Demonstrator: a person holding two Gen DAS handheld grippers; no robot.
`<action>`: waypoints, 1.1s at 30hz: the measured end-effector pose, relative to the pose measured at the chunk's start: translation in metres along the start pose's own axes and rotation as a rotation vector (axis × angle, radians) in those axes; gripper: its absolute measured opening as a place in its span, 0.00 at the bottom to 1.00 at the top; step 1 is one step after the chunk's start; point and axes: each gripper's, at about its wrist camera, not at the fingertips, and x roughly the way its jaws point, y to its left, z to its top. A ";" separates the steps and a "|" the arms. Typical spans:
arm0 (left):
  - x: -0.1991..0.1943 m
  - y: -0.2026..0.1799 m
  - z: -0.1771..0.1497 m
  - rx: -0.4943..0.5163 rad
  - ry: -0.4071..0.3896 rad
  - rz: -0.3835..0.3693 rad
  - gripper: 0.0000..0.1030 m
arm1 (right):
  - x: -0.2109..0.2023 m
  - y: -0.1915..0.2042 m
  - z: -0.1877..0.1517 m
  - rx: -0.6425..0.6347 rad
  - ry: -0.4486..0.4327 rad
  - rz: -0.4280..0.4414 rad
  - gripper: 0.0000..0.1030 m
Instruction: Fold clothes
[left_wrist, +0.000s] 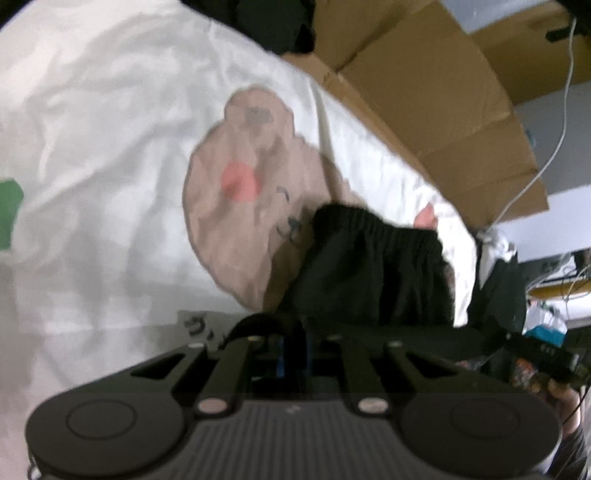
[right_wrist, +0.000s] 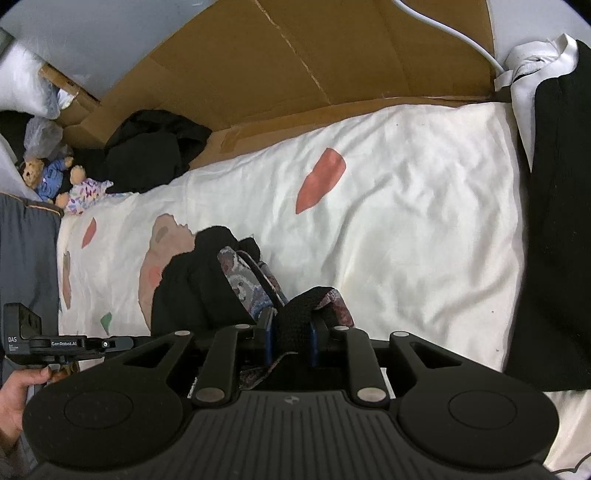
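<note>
A black garment with a grey-and-red patterned inside lies bunched on the white bed sheet. My right gripper is shut on a black ribbed band of it, which sits between the blue pads. In the blurred left wrist view the same black garment rises just ahead of my left gripper. Its blue pads stand close together with black cloth pinched between them. The left gripper's body also shows at the lower left of the right wrist view, held by a hand.
Brown cardboard lines the far side of the bed. A heap of black clothes and two teddy bears lie at the far left. Another black cloth covers the right edge. A white cable hangs over the cardboard.
</note>
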 end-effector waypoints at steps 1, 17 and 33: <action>-0.003 0.002 0.002 -0.012 -0.014 -0.013 0.11 | 0.000 -0.001 0.001 0.006 -0.005 0.006 0.26; -0.031 0.009 0.010 -0.026 -0.155 -0.036 0.43 | -0.016 -0.008 0.014 0.075 -0.130 0.052 0.43; -0.024 0.010 -0.028 0.282 -0.044 0.105 0.43 | -0.005 -0.043 -0.015 0.026 -0.098 -0.067 0.44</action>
